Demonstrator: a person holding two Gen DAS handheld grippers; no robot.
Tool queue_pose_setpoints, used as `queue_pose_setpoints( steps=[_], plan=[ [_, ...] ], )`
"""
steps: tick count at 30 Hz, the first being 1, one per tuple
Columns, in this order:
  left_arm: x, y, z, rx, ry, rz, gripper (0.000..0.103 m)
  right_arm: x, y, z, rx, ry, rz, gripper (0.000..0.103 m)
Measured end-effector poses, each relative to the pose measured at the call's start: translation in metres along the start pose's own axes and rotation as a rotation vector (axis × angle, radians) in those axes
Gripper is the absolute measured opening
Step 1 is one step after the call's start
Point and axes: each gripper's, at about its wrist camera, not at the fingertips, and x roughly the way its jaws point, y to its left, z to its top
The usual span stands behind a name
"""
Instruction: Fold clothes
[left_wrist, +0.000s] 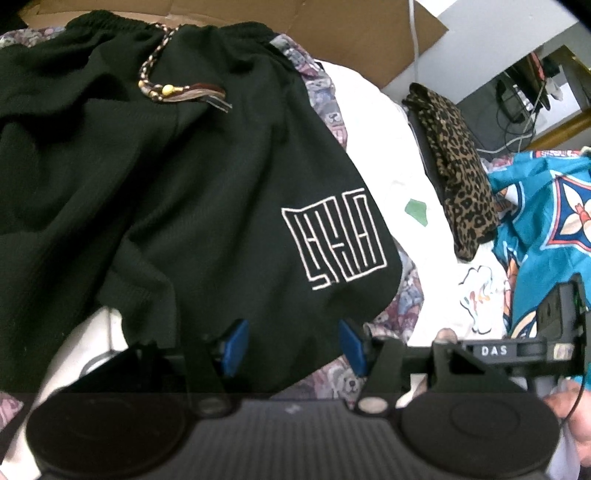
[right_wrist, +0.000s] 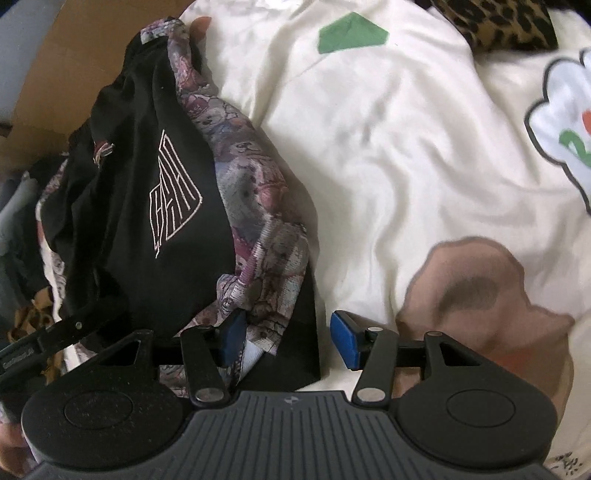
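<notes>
1. Work surface: white bedsheet (right_wrist: 388, 155) with cartoon prints and a green patch (right_wrist: 352, 33), wrinkled.
2. Brown cardboard sheet (left_wrist: 351, 33) propped behind the bed, against a pale grey wall (left_wrist: 509, 18).
3. White cable (left_wrist: 415, 26) runs down the wall.
4. Far right corner: yellow wooden frame (left_wrist: 569, 122), with dark gear and tangled cables (left_wrist: 517, 110) there.
5. Light: even, soft, no harsh shadows.

A home bedroom: clothes lie heaped on a white printed bedsheet (right_wrist: 388, 155), with flattened cardboard (left_wrist: 332, 33) and tangled cables (left_wrist: 517, 107) against the wall behind
</notes>
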Motion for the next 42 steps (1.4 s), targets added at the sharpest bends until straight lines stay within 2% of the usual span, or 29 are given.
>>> queue_pose_setpoints(
  steps=[3, 6, 7, 8, 11, 15, 24, 29, 33, 34, 38, 42],
  plan=[
    [0.001, -0.008, -0.006, 0.022, 0.025, -0.043, 0.056, 0.006, 0.006, 0.001, -0.012, 0.0, -0.03, 0.048],
    [0.004, -0.019, -0.014, 0.047, 0.054, -0.099, 0.055, 0.01, 0.004, 0.004, 0.005, -0.003, -0.053, 0.025],
    [0.005, -0.023, -0.017, 0.056, 0.065, -0.118, 0.054, 0.01, 0.002, 0.005, 0.016, -0.005, -0.053, 0.015],
    [0.007, -0.027, -0.02, 0.067, 0.075, -0.128, 0.054, 0.01, 0.001, 0.006, 0.022, -0.007, -0.048, 0.01],
    [0.014, -0.039, -0.028, 0.098, 0.104, -0.144, 0.054, 0.005, -0.002, 0.006, 0.029, -0.012, -0.034, 0.005],
    [0.028, -0.049, -0.035, 0.08, 0.14, -0.172, 0.054, -0.002, -0.006, 0.004, 0.036, -0.019, -0.014, 0.004],
    [0.062, -0.052, -0.039, -0.064, 0.187, -0.219, 0.054, -0.012, -0.028, 0.003, 0.08, -0.024, 0.019, 0.004],
    [0.072, -0.055, -0.034, -0.114, 0.171, -0.237, 0.054, -0.017, -0.039, 0.003, 0.105, -0.023, 0.044, 0.005],
    [0.078, -0.056, -0.03, -0.159, 0.153, -0.241, 0.054, -0.024, -0.046, 0.003, 0.124, -0.015, 0.118, 0.007],
    [0.078, -0.056, -0.028, -0.17, 0.147, -0.244, 0.054, -0.024, -0.047, 0.003, 0.126, -0.012, 0.132, 0.008],
    [0.071, -0.059, -0.02, -0.177, 0.133, -0.236, 0.053, -0.033, -0.058, -0.001, 0.135, -0.013, 0.152, 0.026],
    [0.056, -0.061, -0.014, -0.14, 0.129, -0.194, 0.053, -0.034, -0.061, 0.002, 0.147, -0.019, 0.151, 0.026]
  ],
)
